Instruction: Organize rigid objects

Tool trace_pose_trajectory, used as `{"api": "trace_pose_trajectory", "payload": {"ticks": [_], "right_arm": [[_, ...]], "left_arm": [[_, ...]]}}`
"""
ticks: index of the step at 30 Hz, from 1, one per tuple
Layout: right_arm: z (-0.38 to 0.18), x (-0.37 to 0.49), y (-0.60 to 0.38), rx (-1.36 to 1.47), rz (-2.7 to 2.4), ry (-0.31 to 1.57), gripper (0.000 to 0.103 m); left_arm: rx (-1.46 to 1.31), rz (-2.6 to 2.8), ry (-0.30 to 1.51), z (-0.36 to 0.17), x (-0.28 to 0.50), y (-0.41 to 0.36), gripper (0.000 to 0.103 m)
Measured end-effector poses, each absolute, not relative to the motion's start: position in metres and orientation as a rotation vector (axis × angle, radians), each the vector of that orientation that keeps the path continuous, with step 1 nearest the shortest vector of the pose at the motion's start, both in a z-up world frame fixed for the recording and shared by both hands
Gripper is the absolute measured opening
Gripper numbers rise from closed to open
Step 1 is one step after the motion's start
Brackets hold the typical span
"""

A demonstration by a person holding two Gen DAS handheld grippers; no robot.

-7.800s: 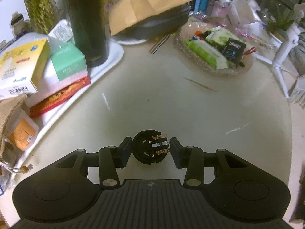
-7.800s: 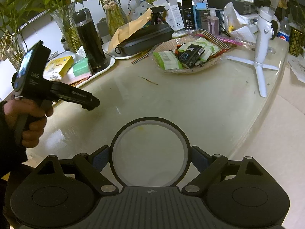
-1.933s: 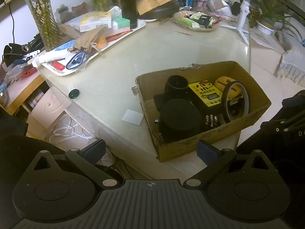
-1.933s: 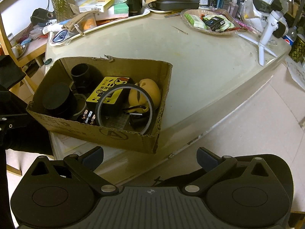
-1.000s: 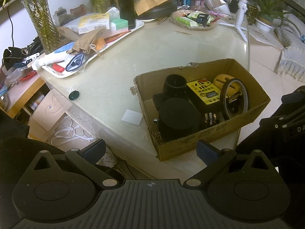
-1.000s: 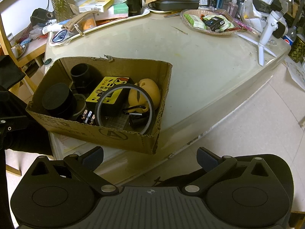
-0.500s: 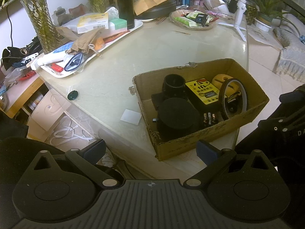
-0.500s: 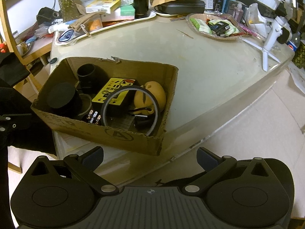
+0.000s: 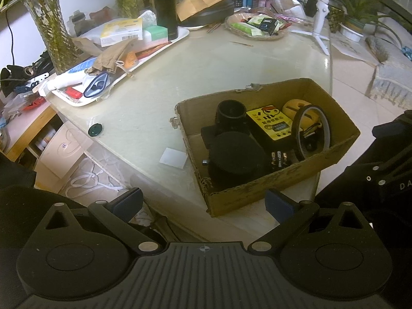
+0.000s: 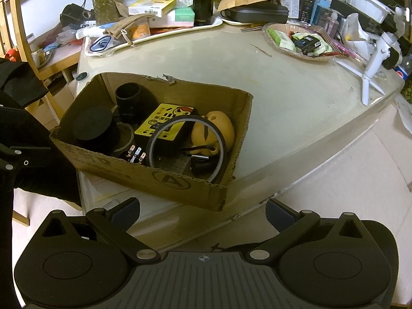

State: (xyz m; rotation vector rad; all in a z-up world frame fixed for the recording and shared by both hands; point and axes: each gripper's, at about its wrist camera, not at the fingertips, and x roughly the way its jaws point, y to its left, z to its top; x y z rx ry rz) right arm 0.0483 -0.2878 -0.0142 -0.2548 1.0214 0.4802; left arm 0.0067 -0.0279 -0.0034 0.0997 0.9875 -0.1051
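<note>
Plainly, cardboard box (image 10: 164,177) shows a circled "A"; both grippers empty.

Far across table (image 9: 195,72): white tray (image 9: 177,38) with black flask (image 9: 164,5), wicker basket (image 10: 296,51) of packets, white tripod (image 10: 373,69), glass vases (image 9: 51,25).
</note>
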Motion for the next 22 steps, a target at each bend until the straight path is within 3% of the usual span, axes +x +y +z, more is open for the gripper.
{"api": "trace_pose_trajectory", "payload": {"ticks": [22], "right_arm": [[-0.0169,0.0496,-0.2888,-0.25,0.473,1.028,0.103]], "left_arm": [[0.093,-0.122,0.978,-0.0034,0.0056,-0.0272,0.103]]}}
